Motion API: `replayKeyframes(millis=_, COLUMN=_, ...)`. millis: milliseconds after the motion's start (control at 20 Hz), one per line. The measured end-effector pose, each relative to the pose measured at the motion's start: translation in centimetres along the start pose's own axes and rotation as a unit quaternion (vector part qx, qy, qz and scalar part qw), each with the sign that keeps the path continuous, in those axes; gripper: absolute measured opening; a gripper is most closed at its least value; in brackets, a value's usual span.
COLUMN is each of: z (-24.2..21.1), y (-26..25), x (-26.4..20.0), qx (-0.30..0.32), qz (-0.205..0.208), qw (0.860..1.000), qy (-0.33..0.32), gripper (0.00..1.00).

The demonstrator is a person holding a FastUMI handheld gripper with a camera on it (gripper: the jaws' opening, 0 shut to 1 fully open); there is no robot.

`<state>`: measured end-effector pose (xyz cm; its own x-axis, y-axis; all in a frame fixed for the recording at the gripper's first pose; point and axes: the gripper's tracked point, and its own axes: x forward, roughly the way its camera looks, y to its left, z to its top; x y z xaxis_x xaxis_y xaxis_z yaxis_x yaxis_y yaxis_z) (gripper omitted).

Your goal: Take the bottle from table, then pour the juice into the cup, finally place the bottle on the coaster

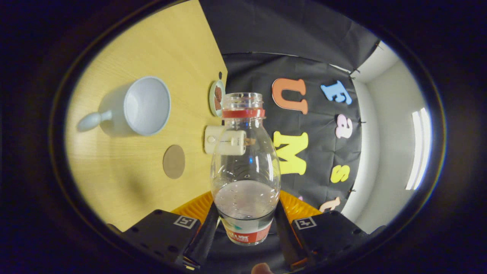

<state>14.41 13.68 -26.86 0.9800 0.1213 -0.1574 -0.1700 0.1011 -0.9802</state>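
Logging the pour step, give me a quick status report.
Gripper shut on bottle, fingers either side of its base. Bottle uncapped, some liquid inside. Cup and coaster on table, nothing between.

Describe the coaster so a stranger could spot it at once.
Start at the yellow wooden table and find the white cup. The coaster lies flat beside it, nearer the tool holding the bottle. It is a plain brown disc.
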Motion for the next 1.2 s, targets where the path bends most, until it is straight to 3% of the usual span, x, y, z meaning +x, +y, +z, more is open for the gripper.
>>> replayKeyframes(millis=250, z=-0.6, y=0.4, x=-1.4, qx=0.165, qz=0.052, qw=0.985, qy=0.006, gripper=0.78)
replayKeyframes(millis=600, z=-0.6, y=-2.5, x=-3.1, qx=0.369, qz=0.069, qw=0.927, qy=-0.006, gripper=0.78)
replayKeyframes(millis=750, z=-1.0, y=-3.7, x=-3.4, qx=0.442, qz=0.067, qw=0.894, qy=-0.017, gripper=0.78)
replayKeyframes(millis=1050, z=-1.2, y=-7.5, x=-2.8, qx=0.598, qz=0.067, qw=0.797, qy=-0.048, gripper=0.78)
replayKeyframes(millis=1200, z=-1.1, y=-9.6, x=-1.1, qx=0.637, qz=0.058, qw=0.767, qy=-0.059, gripper=0.78)
